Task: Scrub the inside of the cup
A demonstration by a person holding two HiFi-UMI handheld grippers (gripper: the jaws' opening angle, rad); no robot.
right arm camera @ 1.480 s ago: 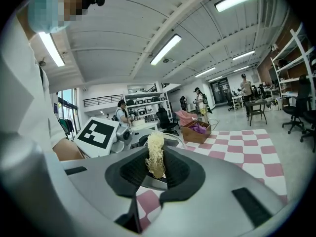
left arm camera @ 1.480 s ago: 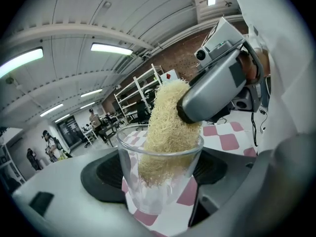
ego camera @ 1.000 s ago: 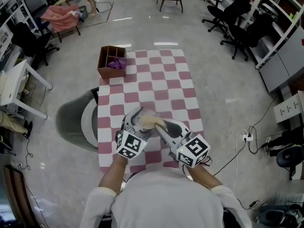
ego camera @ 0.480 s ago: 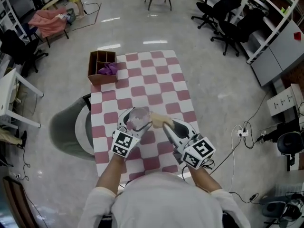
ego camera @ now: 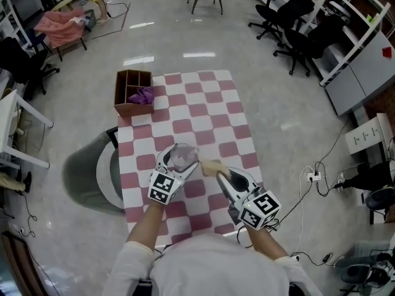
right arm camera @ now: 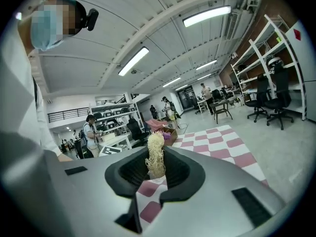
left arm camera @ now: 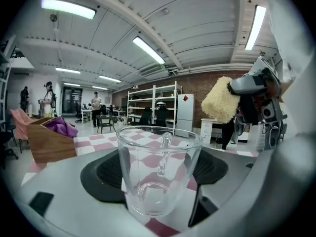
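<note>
A clear glass cup [ego camera: 182,155] with a handle is held upright over the checkered table [ego camera: 203,113]; my left gripper [ego camera: 175,165] is shut on it. In the left gripper view the cup [left arm camera: 159,154] stands between the dark pads, empty, with its mouth up. My right gripper [ego camera: 217,169] is shut on a yellow sponge [ego camera: 212,166], which hangs just right of the cup and apart from it. The sponge [left arm camera: 220,99] shows in the left gripper view above and to the right of the rim. In the right gripper view the sponge [right arm camera: 156,153] stands thin and upright between the jaws.
A wooden box [ego camera: 132,92] with a purple cloth [ego camera: 142,95] sits at the table's far left corner. A grey round seat [ego camera: 92,168] stands left of the table. Office chairs [ego camera: 295,17] and shelving are far right. A cable and power strip [ego camera: 316,177] lie on the floor at right.
The sponge was over the cup's mouth a second ago; it has come out and moved right, clear of the rim. The left gripper still holds the cup.
</note>
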